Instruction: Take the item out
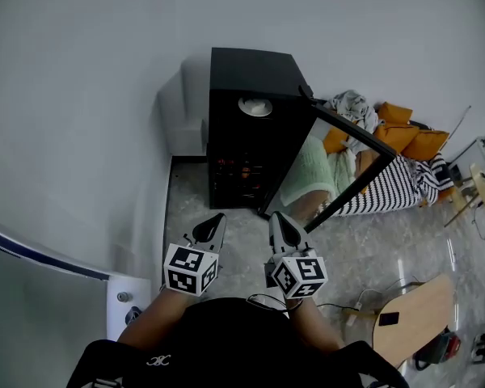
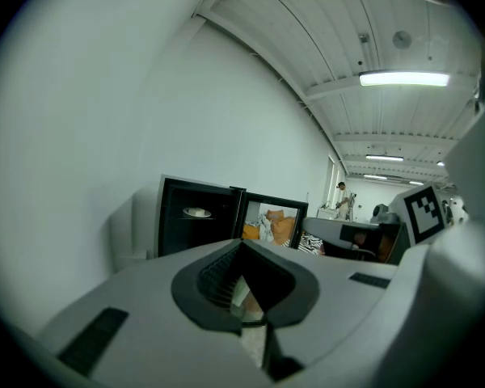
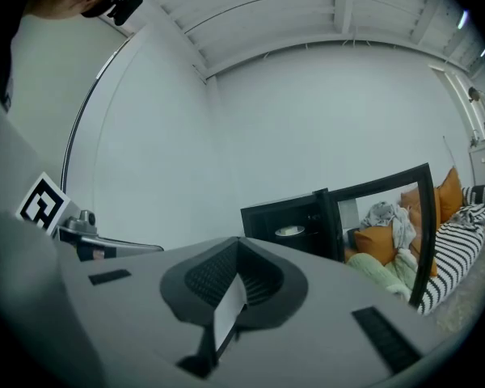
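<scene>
A black cabinet (image 1: 250, 128) stands on the floor against the wall, its glass door (image 1: 339, 168) swung open to the right. On its upper shelf lies a white dish (image 1: 255, 106), also in the left gripper view (image 2: 197, 212) and the right gripper view (image 3: 289, 231). Both grippers hang side by side in front of the cabinet, well short of it. My left gripper (image 1: 214, 219) (image 2: 244, 277) is shut on nothing. My right gripper (image 1: 280, 219) (image 3: 236, 273) is shut too and holds nothing.
Small reddish things (image 1: 234, 166) sit on a lower shelf. A white unit (image 1: 182, 111) stands left of the cabinet by the wall. Orange cushions (image 1: 400, 132) and a striped blanket (image 1: 404, 180) lie behind the door. A round wooden table (image 1: 412, 318) is at the lower right.
</scene>
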A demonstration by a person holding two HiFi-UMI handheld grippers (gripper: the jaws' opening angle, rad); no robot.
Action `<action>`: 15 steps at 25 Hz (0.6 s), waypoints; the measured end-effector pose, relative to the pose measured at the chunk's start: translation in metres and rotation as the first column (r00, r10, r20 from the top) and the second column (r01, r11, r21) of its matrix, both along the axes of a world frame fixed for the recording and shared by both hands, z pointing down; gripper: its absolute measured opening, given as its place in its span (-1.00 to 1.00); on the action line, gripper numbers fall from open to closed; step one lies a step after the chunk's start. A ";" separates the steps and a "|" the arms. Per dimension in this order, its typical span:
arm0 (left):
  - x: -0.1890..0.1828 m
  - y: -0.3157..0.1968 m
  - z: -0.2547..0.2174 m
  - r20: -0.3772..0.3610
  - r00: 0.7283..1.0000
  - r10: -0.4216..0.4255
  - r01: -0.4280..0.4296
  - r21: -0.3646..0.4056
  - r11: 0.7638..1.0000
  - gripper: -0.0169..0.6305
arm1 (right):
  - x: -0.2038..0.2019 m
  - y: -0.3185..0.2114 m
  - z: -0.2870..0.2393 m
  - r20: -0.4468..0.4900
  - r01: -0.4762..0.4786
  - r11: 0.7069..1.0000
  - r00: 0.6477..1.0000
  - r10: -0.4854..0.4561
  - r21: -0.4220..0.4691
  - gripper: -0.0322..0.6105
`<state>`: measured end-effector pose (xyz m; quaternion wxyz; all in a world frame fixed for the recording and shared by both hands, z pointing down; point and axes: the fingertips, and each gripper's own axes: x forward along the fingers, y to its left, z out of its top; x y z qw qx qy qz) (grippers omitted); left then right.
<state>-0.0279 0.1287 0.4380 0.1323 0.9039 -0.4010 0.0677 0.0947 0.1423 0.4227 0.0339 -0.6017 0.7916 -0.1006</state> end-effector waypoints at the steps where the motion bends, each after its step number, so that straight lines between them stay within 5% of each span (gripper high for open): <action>1: -0.002 0.001 0.000 -0.002 1.000 0.005 -0.005 -0.001 1.000 -0.95 | -0.002 0.001 0.000 0.002 -0.003 1.000 1.000 0.003 -0.002 -0.88; 15: -0.033 0.009 0.018 -0.010 0.998 0.058 -0.058 -0.048 0.997 -0.95 | -0.036 0.019 0.004 0.009 0.036 0.999 0.999 -0.036 -0.033 -0.88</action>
